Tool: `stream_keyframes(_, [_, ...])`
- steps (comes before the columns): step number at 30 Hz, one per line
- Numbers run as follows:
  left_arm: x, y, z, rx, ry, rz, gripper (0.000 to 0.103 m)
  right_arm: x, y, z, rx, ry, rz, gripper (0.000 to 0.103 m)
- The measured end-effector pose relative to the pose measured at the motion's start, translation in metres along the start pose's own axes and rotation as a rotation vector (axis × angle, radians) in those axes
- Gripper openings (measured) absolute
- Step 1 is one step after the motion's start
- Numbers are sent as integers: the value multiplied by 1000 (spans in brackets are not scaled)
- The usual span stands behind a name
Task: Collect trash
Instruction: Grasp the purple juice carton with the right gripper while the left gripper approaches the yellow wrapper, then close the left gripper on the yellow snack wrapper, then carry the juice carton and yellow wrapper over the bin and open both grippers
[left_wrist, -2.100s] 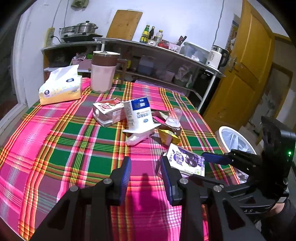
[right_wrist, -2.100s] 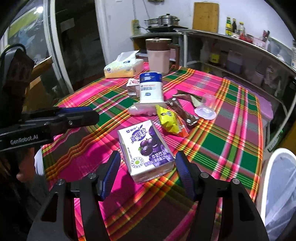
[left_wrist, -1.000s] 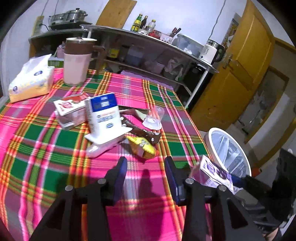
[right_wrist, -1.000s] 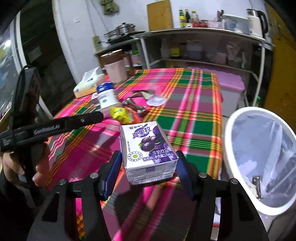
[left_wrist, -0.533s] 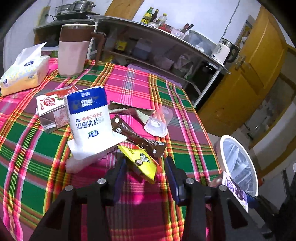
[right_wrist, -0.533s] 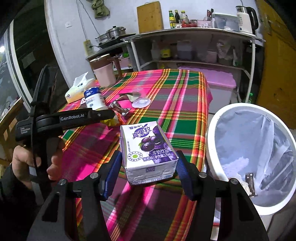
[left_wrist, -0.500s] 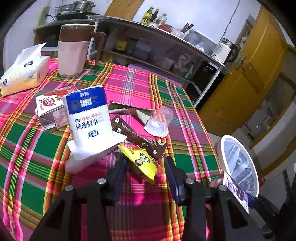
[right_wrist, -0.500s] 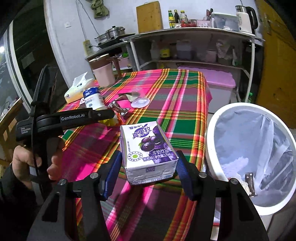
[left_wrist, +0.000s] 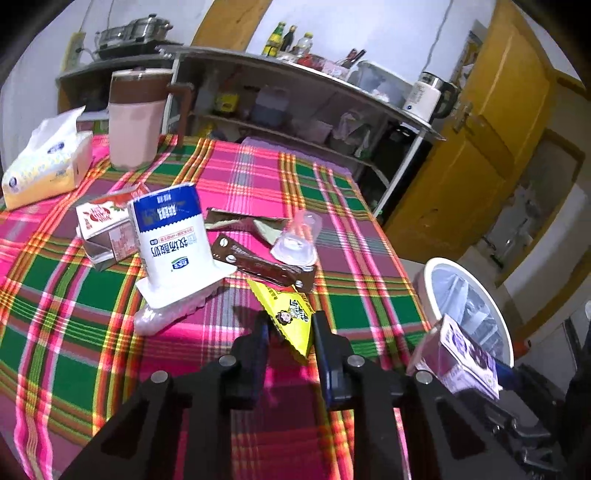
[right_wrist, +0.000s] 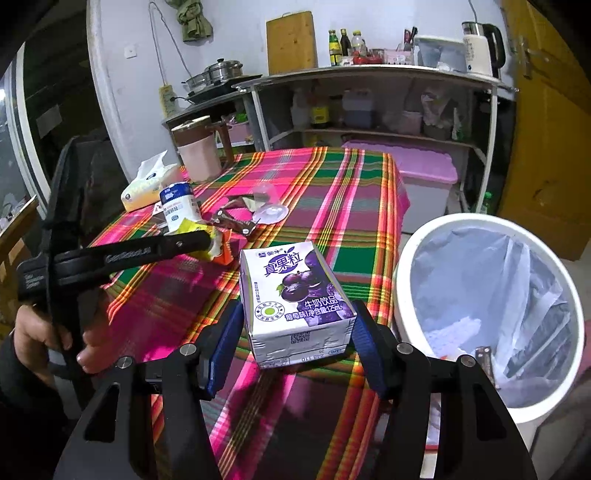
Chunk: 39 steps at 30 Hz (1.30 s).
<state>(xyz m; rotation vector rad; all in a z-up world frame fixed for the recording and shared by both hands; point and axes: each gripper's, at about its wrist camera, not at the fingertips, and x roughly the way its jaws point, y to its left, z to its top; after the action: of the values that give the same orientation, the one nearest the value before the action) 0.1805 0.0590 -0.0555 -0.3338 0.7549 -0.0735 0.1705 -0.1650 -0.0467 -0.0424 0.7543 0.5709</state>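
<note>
A yellow snack wrapper lies on the plaid tablecloth. My left gripper is closing on it, and the wrapper sits pinched between the two blue pads. In the right wrist view the left gripper has the crumpled yellow wrapper at its tip. My right gripper is shut on a purple milk-drink carton, held above the table's corner just left of the white bin. That carton also shows at the right of the left wrist view.
Beyond the wrapper lie a brown wrapper, a clear plastic cup, an upturned white-and-blue yoghurt tub and a red carton. A tissue pack and a pink jug stand at the far side. The lined bin stands off the table's right corner.
My left gripper moved forward over the yellow wrapper and its jaws narrowed around it. The right gripper keeps the purple carton beside the bin, almost still.
</note>
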Motion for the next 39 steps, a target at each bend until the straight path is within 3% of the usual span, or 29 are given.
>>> stream_keyframes(9, [-42,-31,-15,93,-44,-38,23,-24,2,-2,15,-48,-61,59])
stream_keyframes(20, [-66,-62,-26,154,-61,-87,23,-51,1,-9,38,-76,-92,59])
stream_keyframes(39, [-52,-105,-22,236,-35,-151,23,-70,-23,-16,90,-92,-148,59])
